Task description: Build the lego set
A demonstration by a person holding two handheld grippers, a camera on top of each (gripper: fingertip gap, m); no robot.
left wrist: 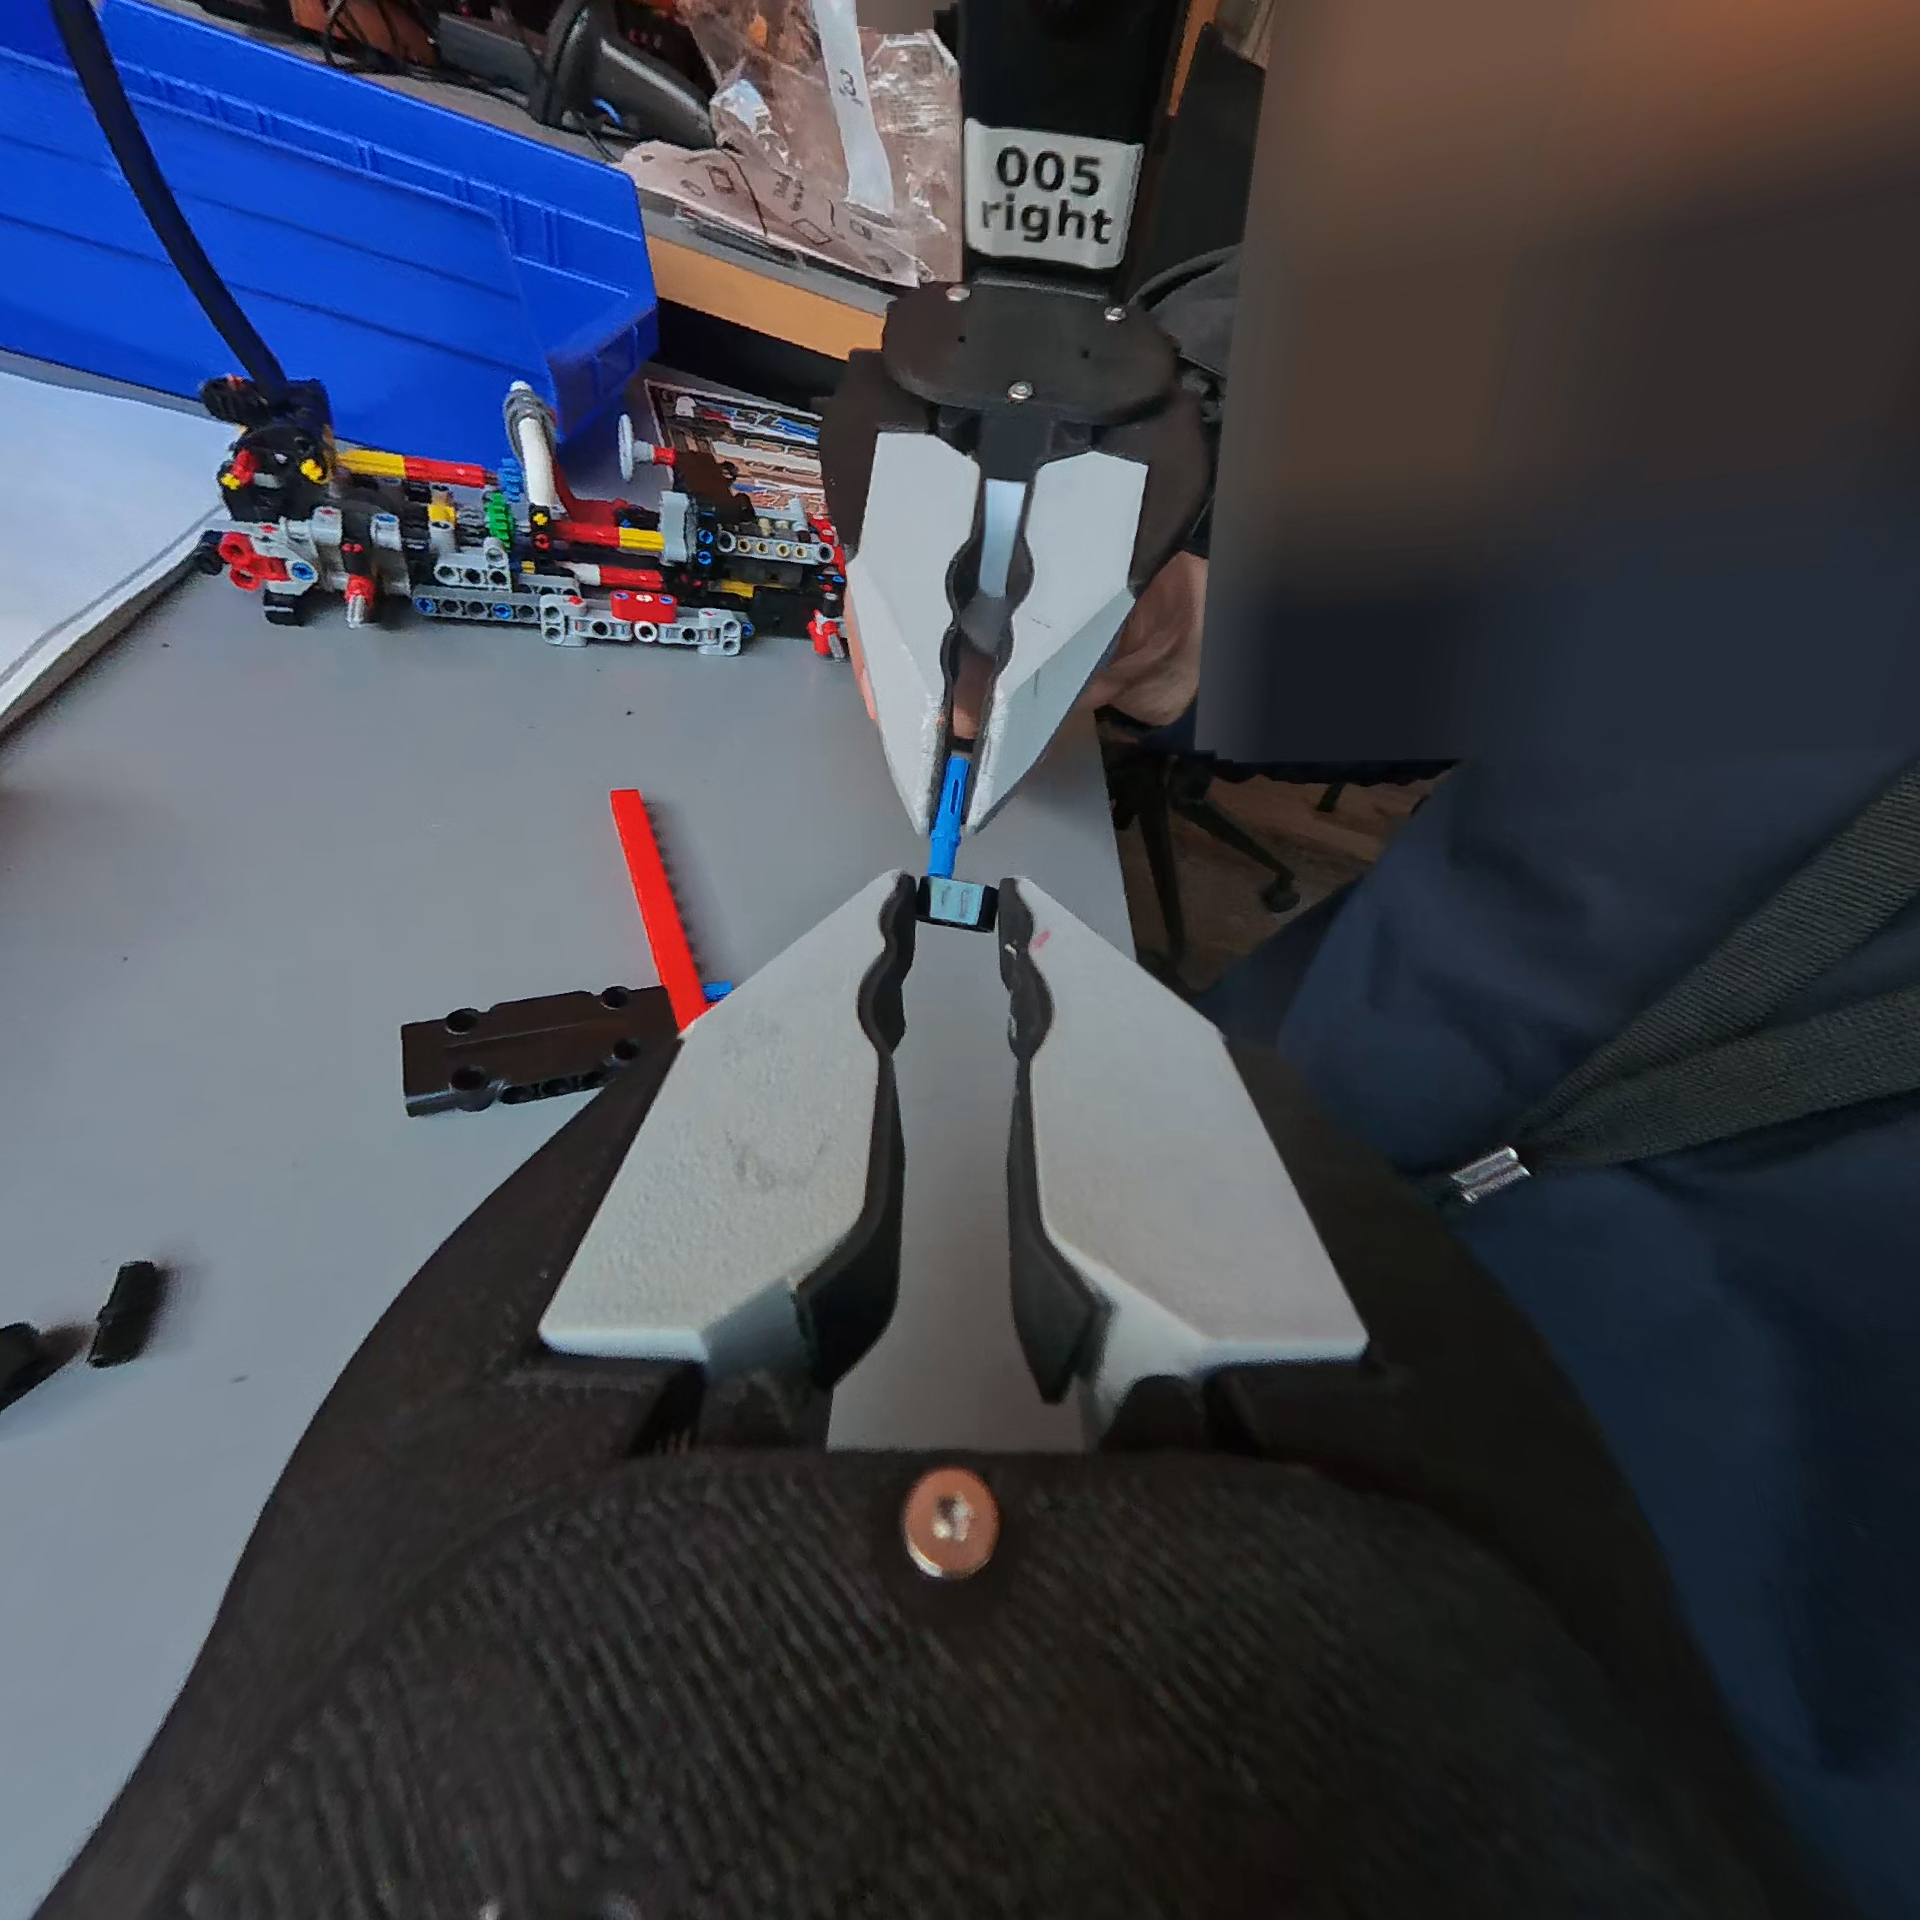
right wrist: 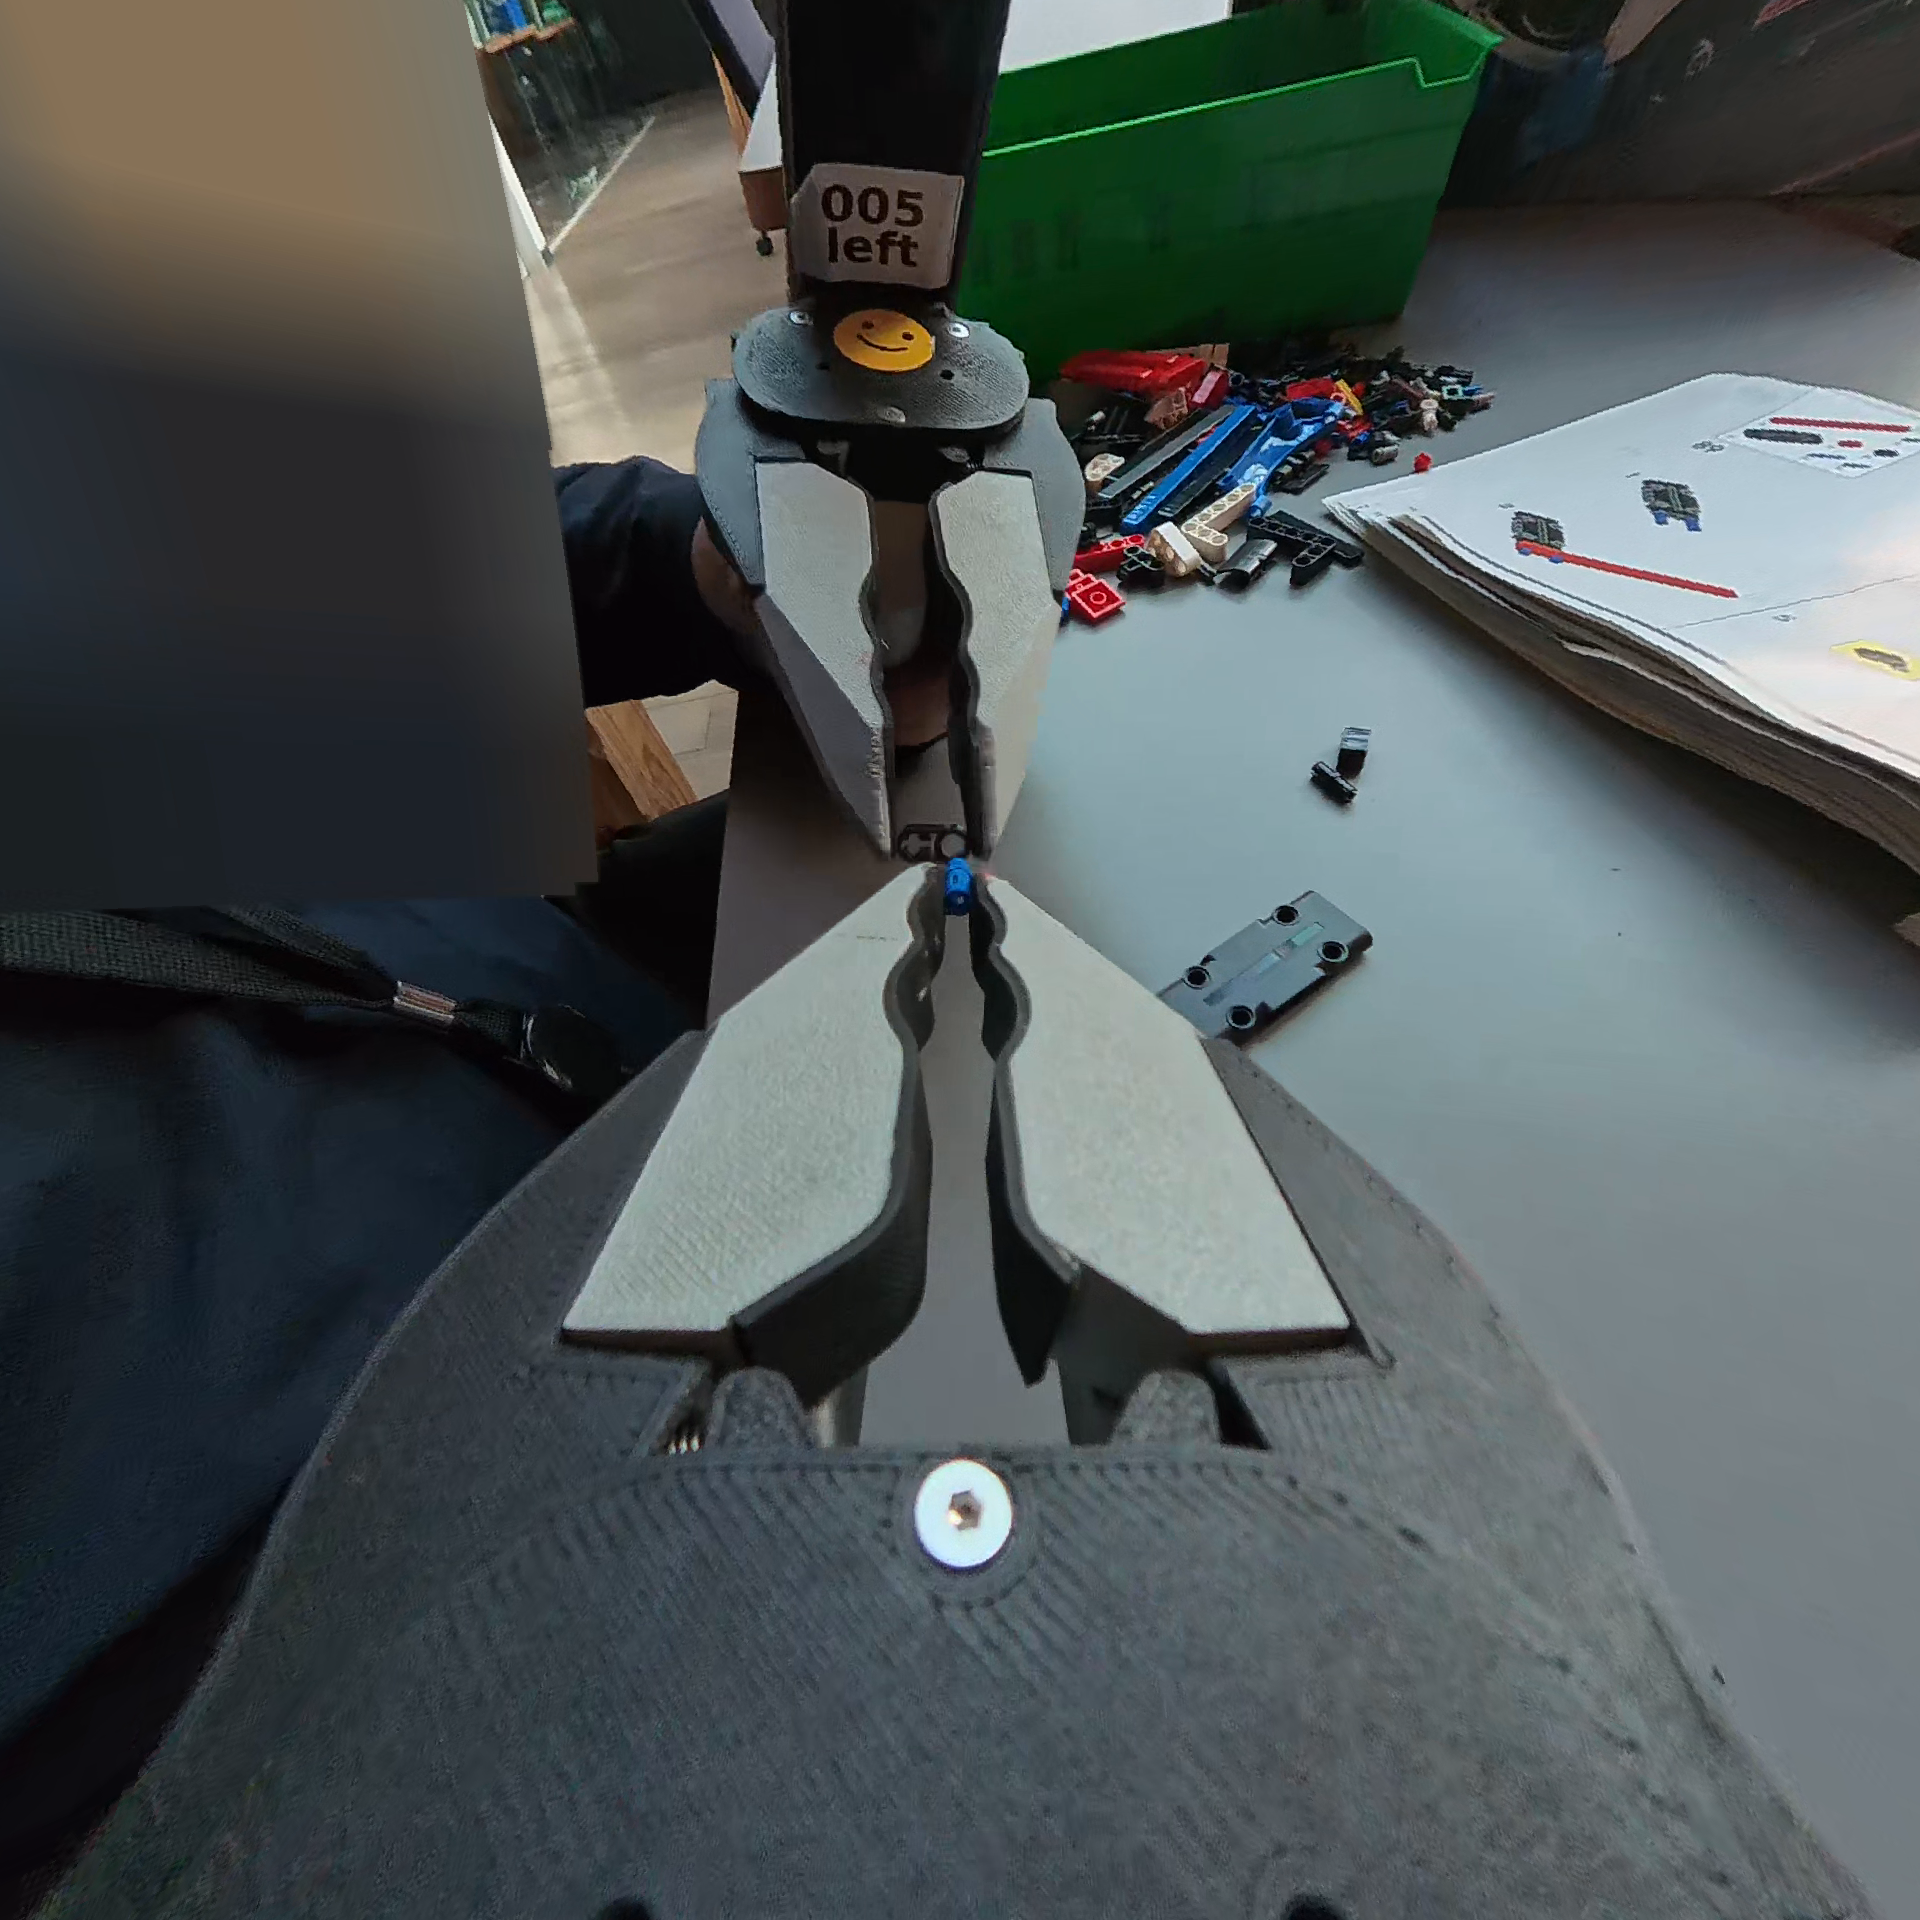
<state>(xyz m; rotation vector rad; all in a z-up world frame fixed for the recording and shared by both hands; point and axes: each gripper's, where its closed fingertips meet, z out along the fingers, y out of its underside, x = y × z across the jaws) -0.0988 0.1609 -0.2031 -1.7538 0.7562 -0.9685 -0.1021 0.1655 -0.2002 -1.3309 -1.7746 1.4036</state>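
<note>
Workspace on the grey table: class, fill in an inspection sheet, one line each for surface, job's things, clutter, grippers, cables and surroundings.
Surface: grey table, partly bare.
Job's things: small black connector piece; blue pin, its tip at the connector; part-built brick model.
Clutter: red toothed strip, black plate, two small black bits, loose brick pile, open instruction booklet.
Grippers: left gripper clamps the connector; right gripper clamps the pin.
Cables: dark blue cable rising from the model.
Surroundings: blue bin, green bin, person in dark clothing.
</note>
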